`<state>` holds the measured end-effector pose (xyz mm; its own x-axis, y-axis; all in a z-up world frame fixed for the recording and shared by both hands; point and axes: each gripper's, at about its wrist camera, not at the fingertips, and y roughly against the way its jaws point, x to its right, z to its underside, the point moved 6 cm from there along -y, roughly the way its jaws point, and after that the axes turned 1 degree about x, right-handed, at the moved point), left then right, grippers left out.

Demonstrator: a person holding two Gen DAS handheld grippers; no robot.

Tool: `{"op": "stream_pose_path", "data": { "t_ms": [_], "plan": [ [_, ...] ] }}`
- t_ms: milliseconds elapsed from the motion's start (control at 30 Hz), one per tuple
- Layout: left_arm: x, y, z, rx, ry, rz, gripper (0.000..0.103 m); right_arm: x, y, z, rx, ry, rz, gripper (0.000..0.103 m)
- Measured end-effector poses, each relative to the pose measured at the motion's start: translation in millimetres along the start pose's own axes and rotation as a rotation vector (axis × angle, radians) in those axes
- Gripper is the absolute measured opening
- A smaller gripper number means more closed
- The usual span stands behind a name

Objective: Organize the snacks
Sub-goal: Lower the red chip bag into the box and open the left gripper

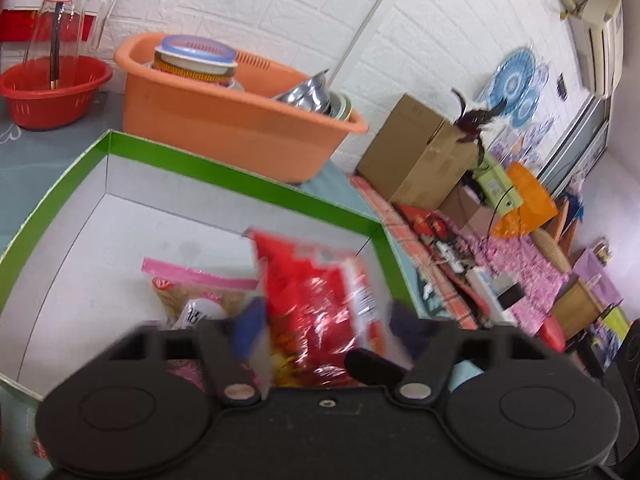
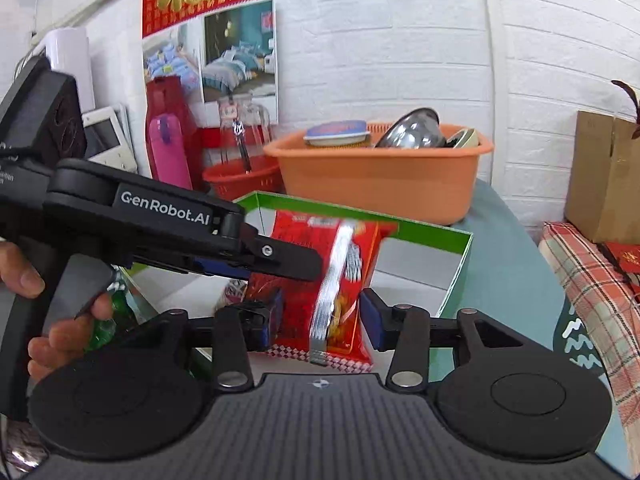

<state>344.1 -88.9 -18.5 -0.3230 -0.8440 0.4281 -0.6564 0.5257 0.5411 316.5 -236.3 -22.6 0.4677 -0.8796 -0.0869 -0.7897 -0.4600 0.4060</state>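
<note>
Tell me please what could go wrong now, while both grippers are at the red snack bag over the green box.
The red snack bag sits between both grippers: left gripper, right gripper. Pulling apart could tear it.
Released carelessly, it may land on the pink-topped packet in the green box and crush it.

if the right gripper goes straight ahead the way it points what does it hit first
The red snack bag, most likely: it already sits between the right gripper's open fingers, apparently not clamped. Behind it come the green box and the orange tub, though depth is unclear.
</note>
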Motion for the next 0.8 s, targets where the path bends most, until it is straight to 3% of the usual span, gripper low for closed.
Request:
{"op": "stream_pose_path", "data": {
  "t_ms": [33,233,467,633,800],
  "plan": [
    [1,2,2,0.007,-0.011,-0.018,0.103,-2,-2,3,-0.008,0.024,0.007,0.103],
    [11,40,4,0.045,-0.046,-0.033,0.103,-16,22,-1,0.036,0.123,0.093,0.103],
    [35,131,22,0.132,-0.07,-0.038,0.103,-51,101,-10,0.116,0.124,0.081,0.103],
    [42,183,69,0.168,-0.102,-0.02,0.103,-73,144,11,0.119,0.087,0.012,0.103],
    [33,211,128,0.167,-0.099,-0.068,0.103,-95,158,47,0.079,0.035,-0.114,0.103]
  ]
}}
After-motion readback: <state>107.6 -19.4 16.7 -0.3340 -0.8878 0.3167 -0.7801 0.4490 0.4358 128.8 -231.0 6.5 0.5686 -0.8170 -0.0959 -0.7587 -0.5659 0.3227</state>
